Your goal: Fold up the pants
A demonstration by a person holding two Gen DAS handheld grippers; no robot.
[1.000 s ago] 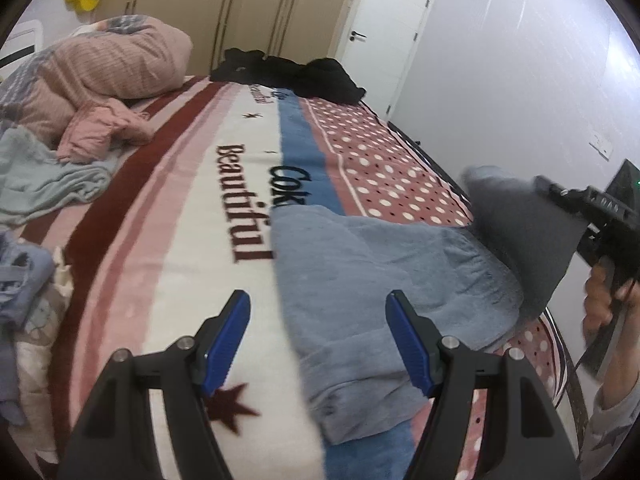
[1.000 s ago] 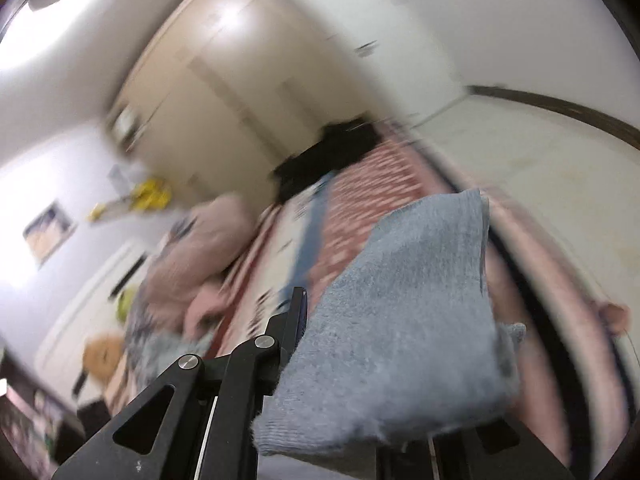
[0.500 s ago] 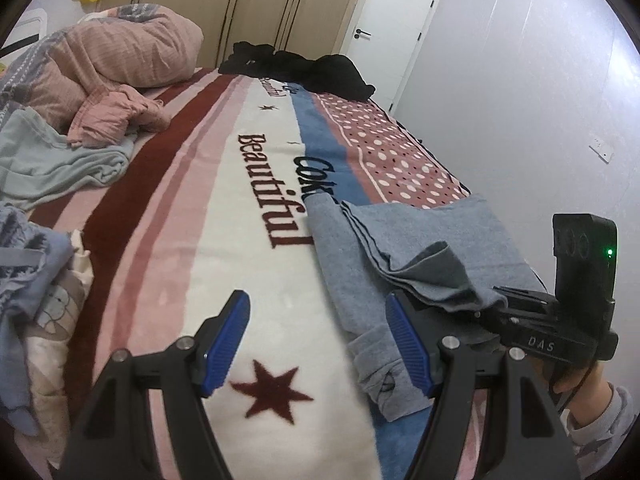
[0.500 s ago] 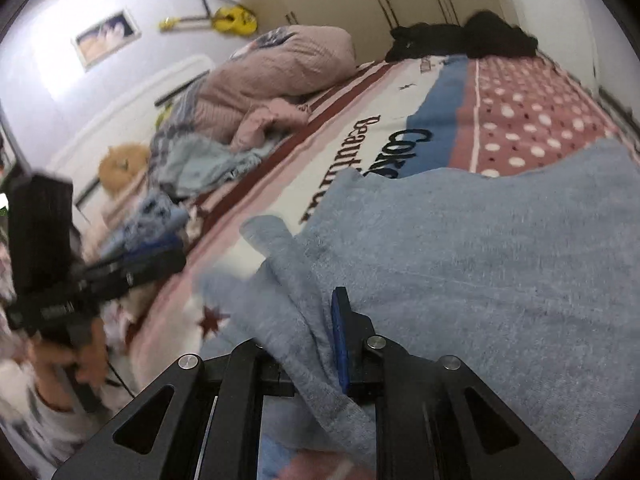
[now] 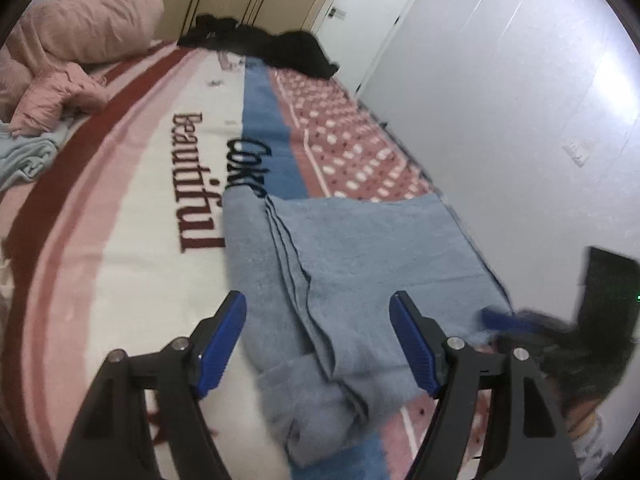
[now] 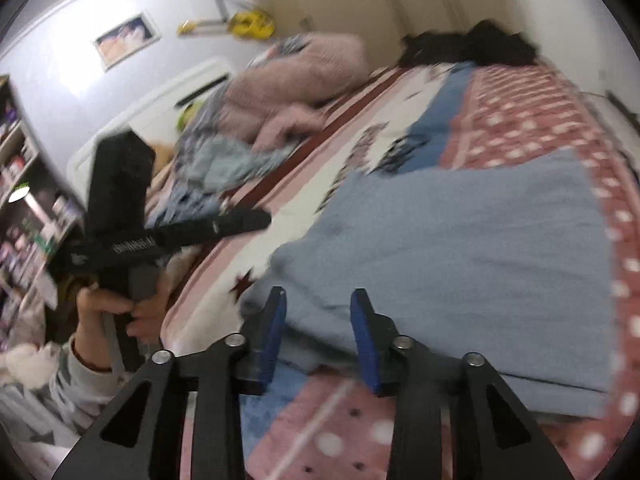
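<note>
Blue-grey pants [image 5: 360, 248] lie folded over on the patterned bed blanket [image 5: 132, 208], layered edges running down their left side. My left gripper [image 5: 318, 304] hovers over their near end, jaws wide and still opening, nothing between the pads. In the right wrist view the pants [image 6: 460, 240] spread flat ahead. My right gripper [image 6: 319, 300] sits at their near edge with its jaws opening; the cloth edge lies just beyond the tips and the pads do not press on it. The right gripper [image 5: 520, 320] shows blurred at the pants' right corner. A hand [image 6: 116, 308] holds the left gripper [image 6: 172, 232].
A pink quilt [image 5: 80, 28] and a light blue garment [image 5: 24, 156] lie at the bed's far left. Black clothes [image 5: 272, 44] lie at the head of the bed. A white wall [image 5: 500, 120] runs close along the bed's right edge. Shelves [image 6: 24, 200] stand behind the left hand.
The right gripper carried the lifted pants end across, laid it on the rest, then let go and drew back. The left gripper shifted over the pants' near end.
</note>
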